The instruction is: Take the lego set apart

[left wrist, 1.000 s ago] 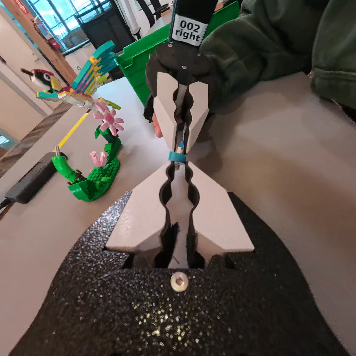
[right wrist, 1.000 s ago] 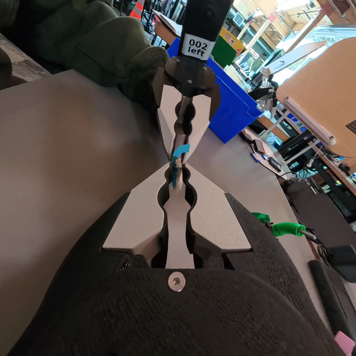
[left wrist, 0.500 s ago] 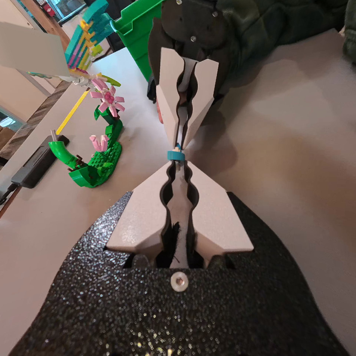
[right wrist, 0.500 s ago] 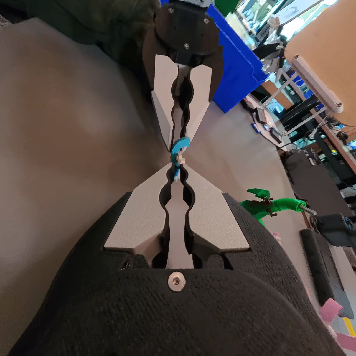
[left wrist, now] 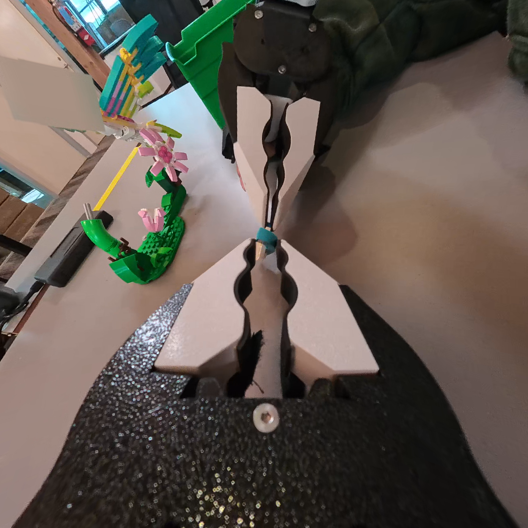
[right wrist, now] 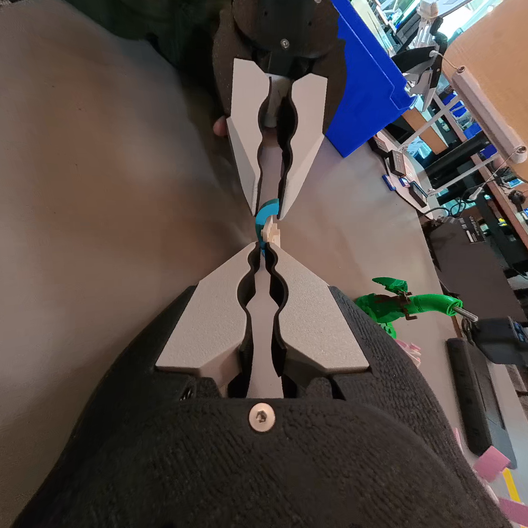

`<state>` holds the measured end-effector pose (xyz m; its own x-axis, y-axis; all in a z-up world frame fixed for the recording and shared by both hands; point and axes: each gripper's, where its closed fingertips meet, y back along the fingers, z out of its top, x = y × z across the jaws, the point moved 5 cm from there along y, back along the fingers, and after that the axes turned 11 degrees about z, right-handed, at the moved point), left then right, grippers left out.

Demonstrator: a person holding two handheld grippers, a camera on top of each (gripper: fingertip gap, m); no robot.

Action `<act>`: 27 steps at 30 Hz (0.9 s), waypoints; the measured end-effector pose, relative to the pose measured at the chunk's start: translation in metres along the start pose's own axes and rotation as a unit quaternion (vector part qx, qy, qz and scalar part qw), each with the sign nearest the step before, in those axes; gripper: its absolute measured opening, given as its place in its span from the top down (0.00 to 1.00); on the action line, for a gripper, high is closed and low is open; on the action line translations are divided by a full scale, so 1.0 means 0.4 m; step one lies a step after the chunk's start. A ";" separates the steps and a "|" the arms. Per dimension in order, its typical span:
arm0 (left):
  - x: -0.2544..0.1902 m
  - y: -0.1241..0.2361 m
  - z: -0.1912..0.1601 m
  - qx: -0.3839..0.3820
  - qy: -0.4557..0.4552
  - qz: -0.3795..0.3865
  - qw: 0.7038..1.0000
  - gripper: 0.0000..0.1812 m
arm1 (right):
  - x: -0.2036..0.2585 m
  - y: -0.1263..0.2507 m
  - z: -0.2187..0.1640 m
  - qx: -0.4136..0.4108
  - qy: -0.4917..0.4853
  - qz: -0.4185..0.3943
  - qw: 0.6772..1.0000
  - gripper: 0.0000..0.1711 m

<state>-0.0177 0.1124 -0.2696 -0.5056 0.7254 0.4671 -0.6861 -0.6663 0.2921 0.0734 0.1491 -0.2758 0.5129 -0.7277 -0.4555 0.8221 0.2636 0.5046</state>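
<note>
Left gripper point(left wrist: 264, 245) and right gripper point(right wrist: 264, 251), tip to tip above the table point(left wrist: 414, 200), both clenched on opposite ends of a small teal-and-white lego piece point(right wrist: 267, 225); its long axis runs near-to-far between them

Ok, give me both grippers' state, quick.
Left gripper: shut on the teal piece.
Right gripper: shut on the same teal piece.

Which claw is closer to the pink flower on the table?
Left. The left claw has the pink flower just off to its side, up the table. The right claw faces it tip to tip, both pinching the blue piece, slightly farther from the flower.
</note>
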 end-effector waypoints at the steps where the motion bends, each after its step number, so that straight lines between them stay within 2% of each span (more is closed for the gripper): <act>1: 0.000 0.000 0.002 -0.004 0.000 -0.002 1.000 0.93 | 0.000 0.000 0.000 0.001 0.001 0.000 1.000 1.00; 5: 0.000 0.000 0.005 -0.013 -0.009 0.009 1.000 0.93 | -0.001 -0.001 -0.001 0.001 0.000 -0.005 1.000 1.00; 7: 0.002 -0.001 0.006 -0.012 -0.005 0.012 1.000 0.88 | -0.002 0.000 -0.001 0.002 0.003 -0.011 1.000 1.00; 10: 0.017 -0.003 0.005 0.007 0.043 0.027 0.999 0.87 | -0.016 0.005 -0.001 0.025 0.048 -0.070 0.996 1.00; 13: 0.068 -0.007 -0.001 0.036 0.116 0.128 0.984 0.86 | -0.037 0.013 -0.004 0.080 0.110 -0.156 0.978 1.00; 16: 0.083 -0.017 0.015 0.026 0.174 0.170 0.970 0.88 | -0.055 0.017 -0.010 0.124 0.132 -0.205 0.962 1.00; 19: 0.082 -0.035 0.023 0.031 0.170 0.191 0.966 0.92 | -0.064 0.018 -0.019 0.149 0.135 -0.223 0.954 1.00; 24: 0.079 -0.061 0.030 0.040 0.178 0.195 0.964 0.92 | -0.061 0.014 -0.013 0.155 0.145 -0.229 0.950 1.00; 27: 0.080 -0.066 0.019 0.065 0.175 0.200 0.962 0.96 | -0.062 0.014 -0.015 0.158 0.141 -0.232 0.949 1.00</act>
<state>-0.0117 0.1519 -0.2559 -0.8762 0.4050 0.2613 -0.3402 -0.9037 0.2600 0.0668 0.1722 -0.2659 0.1955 -0.5093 -0.8381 0.8834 -0.2796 0.3759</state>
